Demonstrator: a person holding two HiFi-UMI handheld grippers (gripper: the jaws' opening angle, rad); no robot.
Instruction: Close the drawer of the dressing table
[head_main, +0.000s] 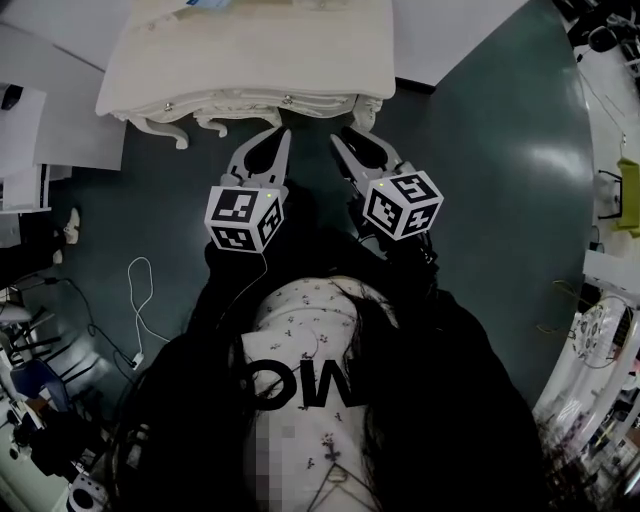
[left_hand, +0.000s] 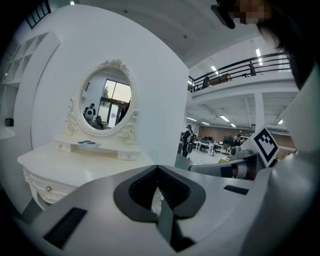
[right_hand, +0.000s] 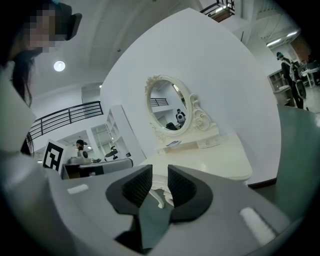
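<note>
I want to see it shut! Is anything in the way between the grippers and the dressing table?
Nothing visible is. Only bare dark floor lies between the left gripper, the right gripper and the front of the dressing table.

A white table (head_main: 250, 60) stands on dark green floor (head_main: 480, 180). At the table's back rises an oval mirror (left_hand: 106, 105), a leaflet (left_hand: 90, 144) before it. Left of the table a white cable (head_main: 140, 300) lies.
</note>
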